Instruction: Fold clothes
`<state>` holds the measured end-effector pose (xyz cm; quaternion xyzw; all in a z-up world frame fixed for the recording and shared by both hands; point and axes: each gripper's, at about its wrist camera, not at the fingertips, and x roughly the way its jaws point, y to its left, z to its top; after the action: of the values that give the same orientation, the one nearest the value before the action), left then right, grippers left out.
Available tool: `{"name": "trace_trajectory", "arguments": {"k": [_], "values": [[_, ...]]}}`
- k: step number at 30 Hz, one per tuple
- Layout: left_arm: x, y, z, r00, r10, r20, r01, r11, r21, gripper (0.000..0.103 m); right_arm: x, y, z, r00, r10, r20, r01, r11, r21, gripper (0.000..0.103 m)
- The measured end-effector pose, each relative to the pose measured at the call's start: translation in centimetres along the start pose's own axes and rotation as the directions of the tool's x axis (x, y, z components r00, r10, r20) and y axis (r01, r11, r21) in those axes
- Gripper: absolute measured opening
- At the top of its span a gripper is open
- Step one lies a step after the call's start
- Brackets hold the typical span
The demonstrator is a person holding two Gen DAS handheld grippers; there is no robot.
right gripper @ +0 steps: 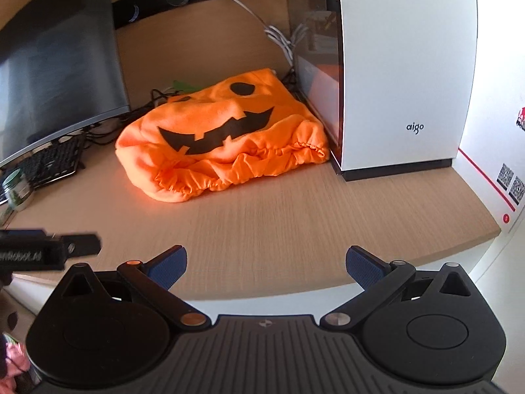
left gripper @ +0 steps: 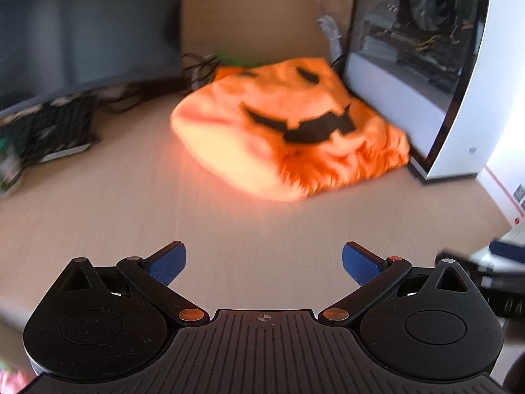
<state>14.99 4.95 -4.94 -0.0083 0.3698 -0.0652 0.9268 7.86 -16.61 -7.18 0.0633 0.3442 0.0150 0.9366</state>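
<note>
Both claws, left claw (left gripper: 264,262) and right claw (right gripper: 266,266), are wide open and hold nothing. The orange pumpkin costume (right gripper: 223,138) lies bunched on the desk (right gripper: 295,216), beside the white computer case (right gripper: 400,72).

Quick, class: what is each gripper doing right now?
Left gripper: open, holding nothing.
Right gripper: open, holding nothing, short of the orange pumpkin garment.
</note>
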Motion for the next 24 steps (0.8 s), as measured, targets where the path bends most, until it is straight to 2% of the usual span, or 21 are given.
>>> {"name": "trace_trajectory", "arguments": {"k": [3, 5, 8, 11, 13, 15, 19, 20, 22, 24], "values": [[2.2, 0.5, 3.0, 0.995, -0.088, 0.047, 0.088, 0.996, 0.020, 0.103, 0.7, 0.9, 0.9, 0.999, -0.042, -0.025, 0.043, 0.998, 0.044, 0.103], [3.8, 0.9, 5.1, 0.983, -0.165, 0.085, 0.164, 0.986, 0.024, 0.103, 0.8, 1.6, 1.4, 0.997, -0.071, -0.039, 0.073, 0.995, 0.071, 0.103], [6.8, 1.2, 8.2, 0.953, -0.285, 0.104, 0.284, 0.958, 0.028, 0.103, 0.9, 3.0, 1.8, 0.990, -0.127, -0.061, 0.132, 0.988, 0.083, 0.103], [11.7, 1.4, 10.4, 0.910, -0.414, 0.037, 0.414, 0.910, -0.007, 0.103, 0.9, 4.5, 2.0, 0.981, -0.173, -0.086, 0.180, 0.981, 0.076, 0.103], [15.0, 1.8, 11.0, 0.913, -0.407, -0.023, 0.406, 0.913, -0.050, 0.103, 1.7, 5.2, 2.6, 0.983, -0.164, -0.087, 0.168, 0.985, 0.040, 0.103], [17.7, 3.0, 10.8, 0.935, -0.339, -0.105, 0.326, 0.937, -0.123, 0.103, 3.1, 5.6, 3.6, 0.988, -0.135, -0.080, 0.135, 0.991, -0.005, 0.103], [18.1, 6.9, 9.7, 0.934, -0.334, -0.128, 0.303, 0.930, -0.210, 0.103, 5.7, 6.4, 5.6, 0.995, -0.074, -0.071, 0.067, 0.993, -0.094, 0.103], [17.5, 7.6, 9.5, 0.942, -0.311, -0.127, 0.283, 0.938, -0.199, 0.103, 6.4, 6.5, 6.0, 0.996, -0.059, -0.070, 0.050, 0.992, -0.116, 0.103], [16.0, 9.5, 8.6, 0.963, -0.230, -0.139, 0.198, 0.958, -0.209, 0.103, 7.7, 6.9, 7.0, 0.997, -0.028, -0.068, 0.017, 0.987, -0.160, 0.103], [14.4, 11.2, 7.7, 0.971, -0.166, -0.170, 0.127, 0.968, -0.218, 0.103, 9.1, 7.3, 8.0, 0.998, 0.003, -0.068, -0.017, 0.979, -0.204, 0.103]]}}
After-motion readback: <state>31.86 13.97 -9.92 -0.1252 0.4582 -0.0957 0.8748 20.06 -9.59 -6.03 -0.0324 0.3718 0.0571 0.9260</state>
